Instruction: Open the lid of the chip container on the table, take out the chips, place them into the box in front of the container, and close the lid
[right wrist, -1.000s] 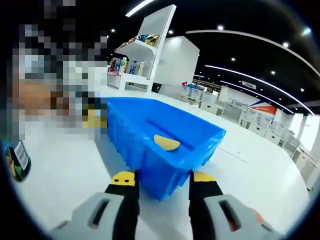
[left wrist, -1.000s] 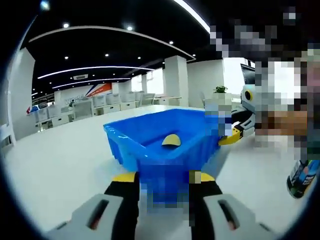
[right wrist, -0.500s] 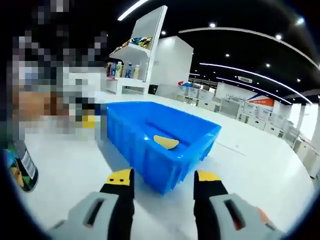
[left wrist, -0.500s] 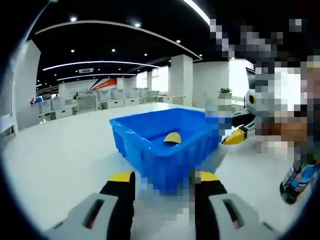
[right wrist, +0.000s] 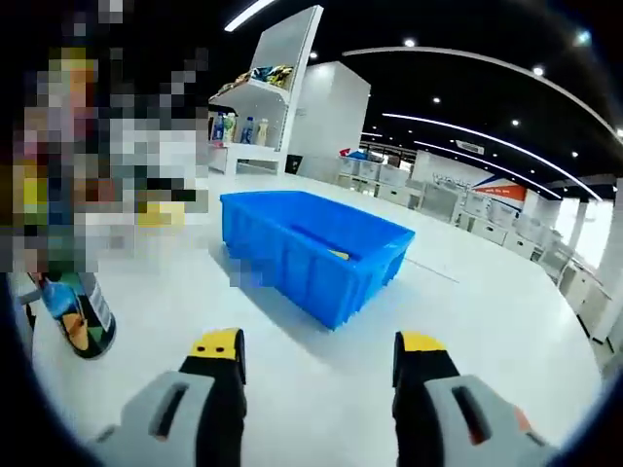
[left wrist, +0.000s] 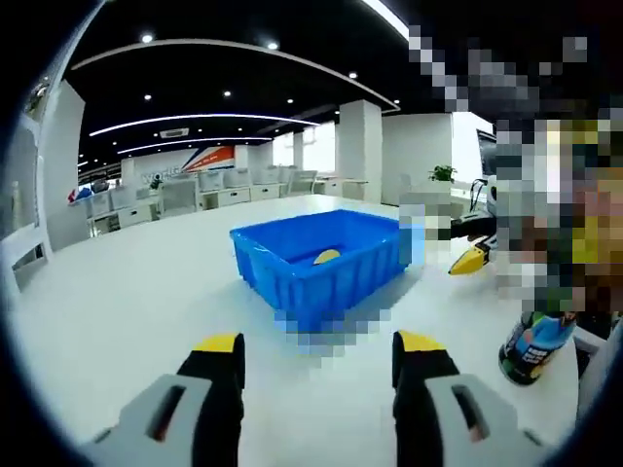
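Note:
A blue plastic box (left wrist: 321, 258) stands on the white table (left wrist: 127, 321) with a yellow chip (left wrist: 326, 256) lying inside it. My left gripper (left wrist: 316, 360) is open, a short way back from the box's near corner. In the right gripper view the same blue box (right wrist: 311, 248) sits ahead, a sliver of the chip (right wrist: 338, 255) showing over its rim, and my right gripper (right wrist: 316, 355) is open and holds nothing. The chip container (left wrist: 537, 342) stands upright to the right of the box; it appears again as the chip container (right wrist: 78, 311) at the left of the right gripper view.
The other gripper's yellow tip (left wrist: 470, 261) pokes in at the right of the left gripper view. Shelving with bottles (right wrist: 248, 126) stands behind the table. Desks and chairs (left wrist: 195, 195) fill the far room. White table surface (right wrist: 467, 302) stretches around the box.
Both views have pulled back from the blue box, which now looks smaller and farther. More of the chip container has come into view. Both grippers stay open.

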`<action>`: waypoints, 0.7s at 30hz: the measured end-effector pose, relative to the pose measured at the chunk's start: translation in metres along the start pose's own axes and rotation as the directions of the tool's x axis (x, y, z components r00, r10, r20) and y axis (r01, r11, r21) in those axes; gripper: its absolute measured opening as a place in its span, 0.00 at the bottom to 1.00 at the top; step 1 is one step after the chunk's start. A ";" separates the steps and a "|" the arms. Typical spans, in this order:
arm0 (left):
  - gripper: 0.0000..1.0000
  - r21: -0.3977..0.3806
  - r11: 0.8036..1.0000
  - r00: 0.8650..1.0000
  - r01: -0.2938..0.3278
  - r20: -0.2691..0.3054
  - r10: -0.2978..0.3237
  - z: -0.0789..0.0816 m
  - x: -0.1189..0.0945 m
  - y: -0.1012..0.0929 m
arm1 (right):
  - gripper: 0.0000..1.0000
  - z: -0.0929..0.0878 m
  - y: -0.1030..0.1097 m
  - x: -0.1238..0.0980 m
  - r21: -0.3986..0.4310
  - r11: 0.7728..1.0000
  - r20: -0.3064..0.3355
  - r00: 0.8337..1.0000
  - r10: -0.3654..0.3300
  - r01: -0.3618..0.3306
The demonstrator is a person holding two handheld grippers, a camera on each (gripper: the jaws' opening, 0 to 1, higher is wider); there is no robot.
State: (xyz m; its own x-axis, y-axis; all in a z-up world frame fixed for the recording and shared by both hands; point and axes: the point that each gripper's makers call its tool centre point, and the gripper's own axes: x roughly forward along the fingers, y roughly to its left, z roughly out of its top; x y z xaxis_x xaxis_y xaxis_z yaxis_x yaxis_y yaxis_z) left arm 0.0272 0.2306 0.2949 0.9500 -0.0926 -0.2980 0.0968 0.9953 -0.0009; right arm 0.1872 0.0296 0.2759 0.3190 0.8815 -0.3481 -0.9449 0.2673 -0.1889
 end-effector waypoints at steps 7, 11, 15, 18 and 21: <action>0.62 0.004 1.000 1.000 -0.006 0.015 0.006 -0.001 -0.048 -0.014 | 0.59 -0.020 0.011 -0.043 0.084 0.996 -0.058 0.998 0.011 -0.006; 0.65 0.003 1.000 1.000 -0.003 0.004 0.003 -0.008 -0.069 -0.026 | 0.59 -0.024 0.016 -0.075 0.114 0.993 -0.075 0.997 -0.005 0.014; 0.67 0.004 1.000 1.000 -0.024 0.008 0.024 -0.018 -0.088 -0.032 | 0.57 -0.033 0.025 -0.108 0.154 0.988 -0.107 0.994 0.007 0.010; 0.67 -0.025 0.999 1.000 -0.029 -0.009 0.028 -0.024 -0.101 -0.040 | 0.57 -0.037 0.028 -0.130 0.146 0.989 -0.112 0.994 -0.008 0.025; 0.67 -0.009 1.000 0.999 -0.021 -0.051 0.020 -0.031 -0.111 -0.046 | 0.57 -0.039 0.029 -0.145 0.159 0.986 -0.116 0.993 -0.026 0.044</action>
State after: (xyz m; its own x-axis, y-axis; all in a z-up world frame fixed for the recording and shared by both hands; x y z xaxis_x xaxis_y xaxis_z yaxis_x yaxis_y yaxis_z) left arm -0.0918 0.1963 0.2979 0.9355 -0.0711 -0.3461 0.0746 0.9972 -0.0030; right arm 0.1168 -0.1058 0.2848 0.3494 0.8233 -0.4473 -0.9297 0.3642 -0.0560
